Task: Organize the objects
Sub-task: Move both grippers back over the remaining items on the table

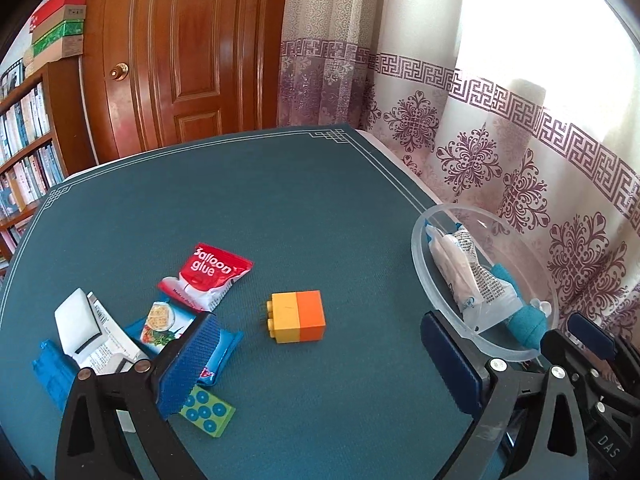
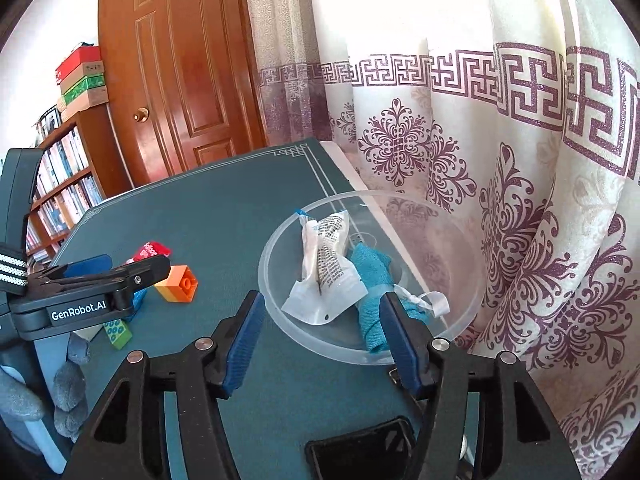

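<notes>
A clear round plastic bowl sits near the table's right edge, holding a crumpled white printed sachet and a teal cloth roll. A yellow-and-orange toy brick block lies on its side mid-table. Left of it, clustered: a red "Balloon glue" packet, a blue snack wrapper, a green dotted brick, and apparently a white leaflet.
</notes>
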Tool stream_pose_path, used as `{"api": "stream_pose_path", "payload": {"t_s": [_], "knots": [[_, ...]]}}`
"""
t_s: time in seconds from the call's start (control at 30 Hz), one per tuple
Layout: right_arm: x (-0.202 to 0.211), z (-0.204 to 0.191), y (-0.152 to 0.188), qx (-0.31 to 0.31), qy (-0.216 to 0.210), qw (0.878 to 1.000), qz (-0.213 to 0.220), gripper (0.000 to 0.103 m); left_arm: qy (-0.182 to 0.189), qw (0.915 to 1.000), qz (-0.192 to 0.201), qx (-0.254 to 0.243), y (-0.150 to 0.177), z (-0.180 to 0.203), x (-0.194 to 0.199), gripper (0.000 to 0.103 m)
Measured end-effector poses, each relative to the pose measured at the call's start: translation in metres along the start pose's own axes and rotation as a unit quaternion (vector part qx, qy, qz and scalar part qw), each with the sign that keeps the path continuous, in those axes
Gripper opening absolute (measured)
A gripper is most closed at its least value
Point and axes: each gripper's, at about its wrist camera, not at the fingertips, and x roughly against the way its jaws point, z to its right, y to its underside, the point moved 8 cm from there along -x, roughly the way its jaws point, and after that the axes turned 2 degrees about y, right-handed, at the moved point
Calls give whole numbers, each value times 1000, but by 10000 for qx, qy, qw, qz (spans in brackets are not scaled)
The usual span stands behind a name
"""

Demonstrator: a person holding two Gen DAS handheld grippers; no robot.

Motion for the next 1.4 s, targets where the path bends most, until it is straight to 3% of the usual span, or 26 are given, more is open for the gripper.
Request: {"api": "stream_pose_path", "payload": {"t_s": [0.27,0.7,1.4], "knots": [[-9,-52,24,294,-350,9985,-302,63,-450,9988,77,188,15,-54,16,102],[-33,-132,59,603,-838,9914,-809,63,-985,9897,21,1034,40,-160,34,102],[-73,-220,73,1228,-1222,9759,-1328,63,-1270,9786,137,1615,50,-226,48,102]]}}
